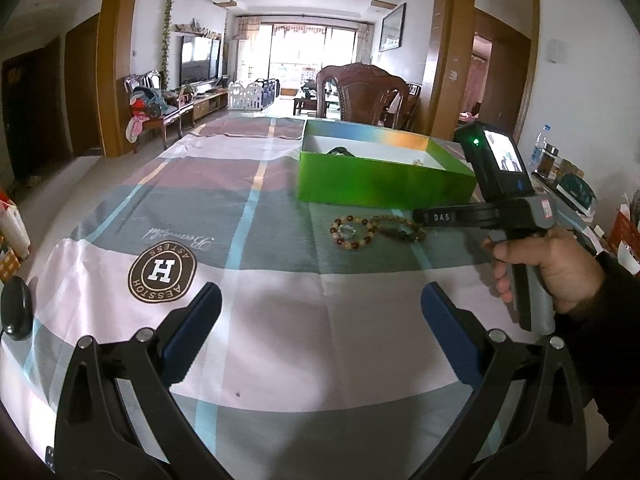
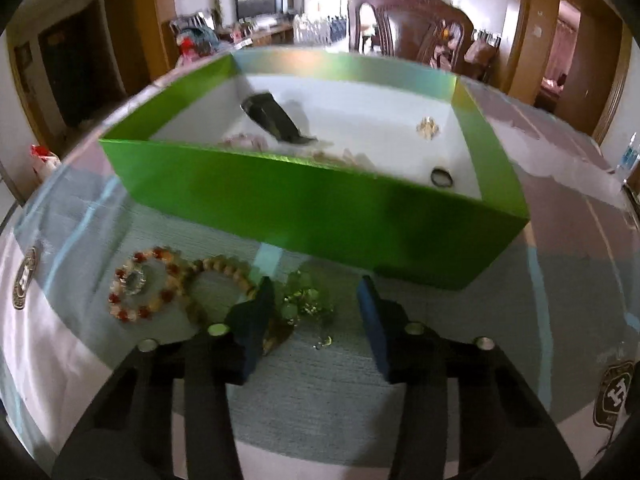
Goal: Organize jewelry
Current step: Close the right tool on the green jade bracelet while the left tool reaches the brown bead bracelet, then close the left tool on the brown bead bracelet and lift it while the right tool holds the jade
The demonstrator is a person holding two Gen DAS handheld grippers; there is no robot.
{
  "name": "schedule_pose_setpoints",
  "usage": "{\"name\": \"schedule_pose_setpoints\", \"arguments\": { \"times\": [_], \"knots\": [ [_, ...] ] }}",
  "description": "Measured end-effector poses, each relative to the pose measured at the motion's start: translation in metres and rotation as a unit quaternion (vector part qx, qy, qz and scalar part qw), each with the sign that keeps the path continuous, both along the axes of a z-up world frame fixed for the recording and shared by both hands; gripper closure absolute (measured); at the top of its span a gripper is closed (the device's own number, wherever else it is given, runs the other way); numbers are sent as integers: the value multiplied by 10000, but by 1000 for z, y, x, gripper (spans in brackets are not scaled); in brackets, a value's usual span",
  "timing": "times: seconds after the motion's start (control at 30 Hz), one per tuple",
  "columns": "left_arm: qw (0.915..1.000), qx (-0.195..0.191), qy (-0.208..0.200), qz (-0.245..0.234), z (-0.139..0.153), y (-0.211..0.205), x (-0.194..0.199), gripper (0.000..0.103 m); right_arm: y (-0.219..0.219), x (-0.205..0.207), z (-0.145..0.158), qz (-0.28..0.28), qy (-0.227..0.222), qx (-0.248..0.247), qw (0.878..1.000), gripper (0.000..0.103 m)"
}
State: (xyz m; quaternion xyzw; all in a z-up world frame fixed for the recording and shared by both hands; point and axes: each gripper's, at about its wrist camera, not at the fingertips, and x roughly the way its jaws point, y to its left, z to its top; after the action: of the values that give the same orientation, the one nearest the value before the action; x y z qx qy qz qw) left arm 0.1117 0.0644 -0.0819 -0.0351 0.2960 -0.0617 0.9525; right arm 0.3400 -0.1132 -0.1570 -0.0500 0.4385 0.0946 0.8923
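The right claw [image 2: 316, 308], part-spread, straddles what looks like a green trinket [image 2: 306, 300] without pinching; next, squeeze and lift it into the green box [image 2: 304, 204].

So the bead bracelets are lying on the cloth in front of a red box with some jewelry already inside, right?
Not quite: the box is green, not red, as the right wrist view shows. The bead bracelets do lie on the cloth in front of it, and jewelry already sits inside.

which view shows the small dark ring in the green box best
The right wrist view: it looks down into the open green cardboard box, so the small dark ring shows on the white floor near the front right corner. In the left wrist view the box's front wall hides the ring.
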Motion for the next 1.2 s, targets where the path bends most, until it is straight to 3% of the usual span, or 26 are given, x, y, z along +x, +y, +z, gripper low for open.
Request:
{"name": "schedule_pose_setpoints", "arguments": {
  "times": [0.1, 0.27, 0.47, 0.6, 0.87, 1.0, 1.07, 1.1, 1.13, 1.2],
  "knots": [
    [10000, 37, 50, -49, 0, -1, 5, 4, 0, -5, -4, 102, 56, 17, 9999, 88],
    [9995, 99, 125, -272, 4, -16, 29, 4, -15, -21, 8, 40, -117, 492, 9987, 88],
    [9952, 370, 348, -836, 9, -59, 79, 6, -51, -83, 52, 1, -706, 1091, 9915, 88],
    [9875, 569, 650, -1319, 0, -96, 118, 25, -75, -117, 63, -57, -825, 1231, 9889, 88],
    [9689, 1022, 1097, -1969, -23, -142, 162, 36, -111, -152, 54, -412, -768, 1444, 9857, 88],
    [9587, 1232, 1498, -2080, -44, -150, 176, 62, -117, -156, 51, -441, -739, 1541, 9843, 88],
    [9595, 1391, 1411, -2001, -49, -150, 179, 66, -117, -156, 51, -430, -746, 1587, 9836, 88],
    [9593, 1379, 1472, -1978, -51, -149, 181, 73, -116, -156, 51, -419, -751, 1593, 9835, 88],
    [9618, 1292, 1474, -1908, -50, -145, 183, 86, -115, -157, 53, -389, -761, 1600, 9834, 88],
    [9633, 1074, 1545, -1914, -47, -138, 184, 91, -112, -155, 55, -351, -779, 1588, 9836, 88]
  ]
}}
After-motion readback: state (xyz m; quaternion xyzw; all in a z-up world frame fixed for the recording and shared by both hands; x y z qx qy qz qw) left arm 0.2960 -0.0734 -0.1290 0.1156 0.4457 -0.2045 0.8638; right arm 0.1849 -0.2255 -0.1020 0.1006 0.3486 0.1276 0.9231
